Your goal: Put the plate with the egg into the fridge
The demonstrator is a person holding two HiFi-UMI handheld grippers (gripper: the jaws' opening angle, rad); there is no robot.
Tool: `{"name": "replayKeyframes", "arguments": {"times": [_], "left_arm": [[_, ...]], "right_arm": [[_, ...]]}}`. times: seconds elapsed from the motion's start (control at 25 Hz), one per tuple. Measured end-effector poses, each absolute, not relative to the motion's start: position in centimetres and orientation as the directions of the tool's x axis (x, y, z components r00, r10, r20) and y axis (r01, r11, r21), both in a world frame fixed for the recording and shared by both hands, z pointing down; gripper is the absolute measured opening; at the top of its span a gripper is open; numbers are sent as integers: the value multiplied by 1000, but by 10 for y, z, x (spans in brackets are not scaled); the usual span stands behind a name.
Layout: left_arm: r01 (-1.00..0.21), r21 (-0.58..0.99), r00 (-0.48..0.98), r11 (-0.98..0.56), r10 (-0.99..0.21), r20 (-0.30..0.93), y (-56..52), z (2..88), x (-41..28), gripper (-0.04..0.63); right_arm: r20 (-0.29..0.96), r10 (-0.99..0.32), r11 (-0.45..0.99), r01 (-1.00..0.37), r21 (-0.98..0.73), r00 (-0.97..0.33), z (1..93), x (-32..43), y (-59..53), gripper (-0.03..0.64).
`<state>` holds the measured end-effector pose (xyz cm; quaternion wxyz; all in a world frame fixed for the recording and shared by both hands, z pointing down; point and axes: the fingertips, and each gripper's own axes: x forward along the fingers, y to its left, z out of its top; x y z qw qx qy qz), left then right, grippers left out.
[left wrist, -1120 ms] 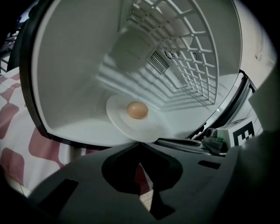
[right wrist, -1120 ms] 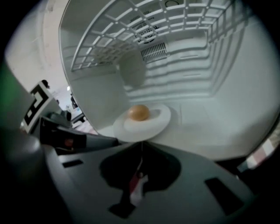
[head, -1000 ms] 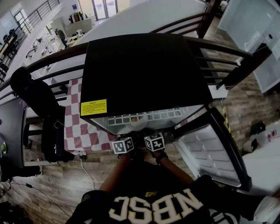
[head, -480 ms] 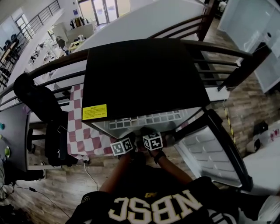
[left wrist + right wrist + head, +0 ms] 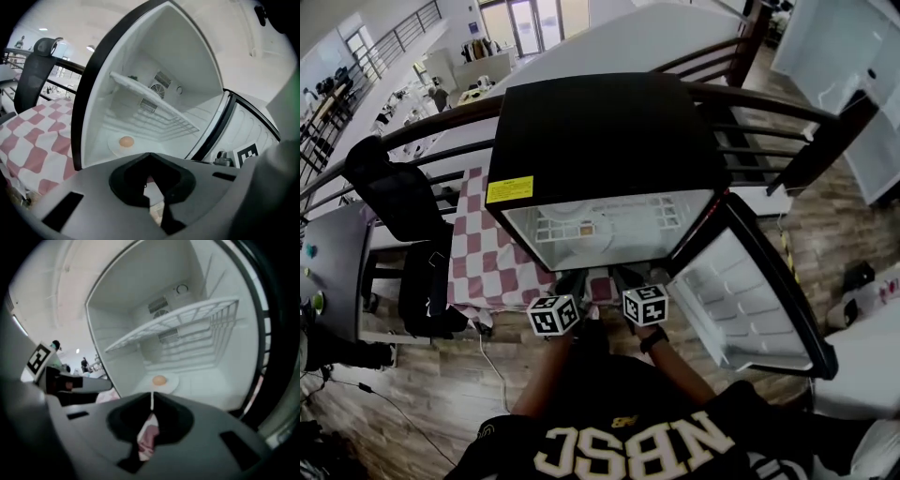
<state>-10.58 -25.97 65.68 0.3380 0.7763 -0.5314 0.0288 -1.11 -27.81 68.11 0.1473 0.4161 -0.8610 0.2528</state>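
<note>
The fridge (image 5: 591,141) is seen with its door (image 5: 750,291) swung wide. Before it the left gripper (image 5: 150,159) and right gripper (image 5: 151,401) are held, jaws closed on nothing. The plate (image 5: 170,384) is set on the fridge floor under the wire shelf (image 5: 187,319), with the egg (image 5: 159,379) on it.

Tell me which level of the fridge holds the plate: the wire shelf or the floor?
The floor: the plate with the egg lies there, below the wire shelf, which carries no plate.
</note>
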Motion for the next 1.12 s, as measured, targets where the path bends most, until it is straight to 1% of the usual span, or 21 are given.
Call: {"name": "replayKeyframes", "arguments": {"times": [0.28,0.48,0.64,0.84,1.12], "left_arm": [[-885,362,395,-292,-883,253,-197,565,-100,20],[-916,252,362,-313,-915,177,-149,519,-94,20],[-916,219,369,-335,-918,141,-123,501,-84,20],[-913,209,377,-351,-921,101,-102,486,-72,20],[-928,157,352,-339,-934,61,-96,470,-73,20]], "right_arm": [[300,-699,572,-760,-310,-649,597,10,-215,21],[234,-714,610,-751,-255,-660,552,22,-171,21],[182,-756,602,-777,-185,-629,521,39,-150,21],[118,-796,573,-801,-175,-594,497,55,-133,21],[95,-800,573,-802,-167,-592,487,54,-121,21]]}}
